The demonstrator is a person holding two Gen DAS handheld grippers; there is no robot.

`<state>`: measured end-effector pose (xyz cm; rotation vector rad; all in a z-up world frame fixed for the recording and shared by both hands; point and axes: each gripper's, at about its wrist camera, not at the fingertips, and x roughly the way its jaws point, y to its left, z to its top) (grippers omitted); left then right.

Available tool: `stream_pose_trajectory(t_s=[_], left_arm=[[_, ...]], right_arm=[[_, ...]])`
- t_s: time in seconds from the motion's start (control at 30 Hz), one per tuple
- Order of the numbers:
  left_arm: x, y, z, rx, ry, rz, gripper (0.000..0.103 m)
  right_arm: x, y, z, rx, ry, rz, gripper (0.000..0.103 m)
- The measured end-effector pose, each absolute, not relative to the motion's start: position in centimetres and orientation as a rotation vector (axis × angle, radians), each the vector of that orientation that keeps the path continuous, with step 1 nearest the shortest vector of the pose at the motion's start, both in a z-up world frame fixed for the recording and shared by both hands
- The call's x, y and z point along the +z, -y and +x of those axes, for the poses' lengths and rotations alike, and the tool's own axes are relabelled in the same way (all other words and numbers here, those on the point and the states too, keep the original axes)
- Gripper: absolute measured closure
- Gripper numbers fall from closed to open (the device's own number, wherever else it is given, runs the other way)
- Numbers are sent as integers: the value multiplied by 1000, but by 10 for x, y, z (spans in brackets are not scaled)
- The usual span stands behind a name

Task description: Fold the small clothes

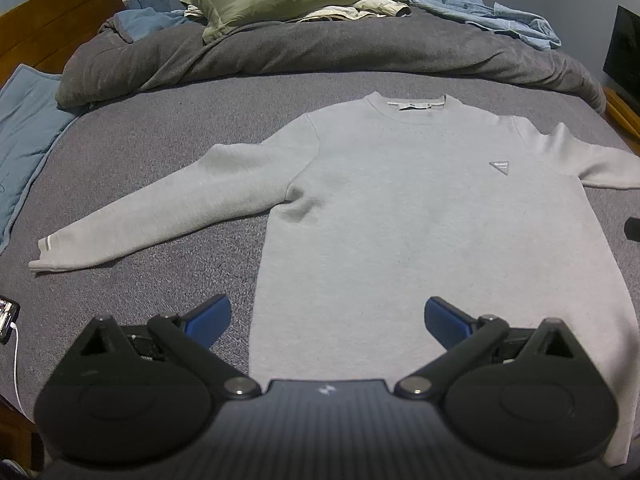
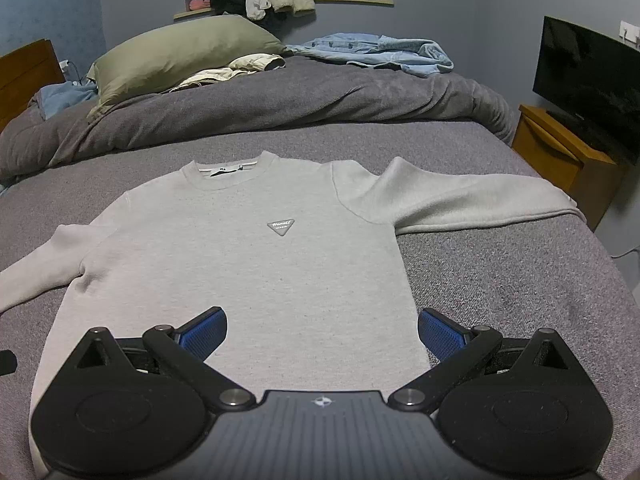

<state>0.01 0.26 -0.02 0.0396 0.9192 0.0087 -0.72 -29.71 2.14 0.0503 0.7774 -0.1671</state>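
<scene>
Matt knit sweater, rough cloth bedspread

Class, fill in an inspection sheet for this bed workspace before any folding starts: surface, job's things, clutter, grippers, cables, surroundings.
Surface: grey bedspread, with a rumpled grey duvet at the far end.
Job's things: light grey sweatshirt lying flat, front up, sleeves spread, unfolded.
Clutter: green pillow, denim shirt, cream garment.
Grippers: left gripper and right gripper both open, holding nothing, near the hem.
Cables: white cable plugged into a phone.
Surroundings: television on a wooden stand, wooden headboard.
</scene>
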Motion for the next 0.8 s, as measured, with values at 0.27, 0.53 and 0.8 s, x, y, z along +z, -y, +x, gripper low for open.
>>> stream_pose_trajectory(t_s=[0.27,0.53,0.8], left_arm=[[-1,-3,0,8,-921,42,0],[-1,-3,0,9,-921,42,0],[-4,-4,0,9,-922,46,0]], right_arm=[[21,297,-7,-170,-774,46,0],[21,296,-7,-169,-772,41,0],[21,296,-6,-169,-774,38,0]])
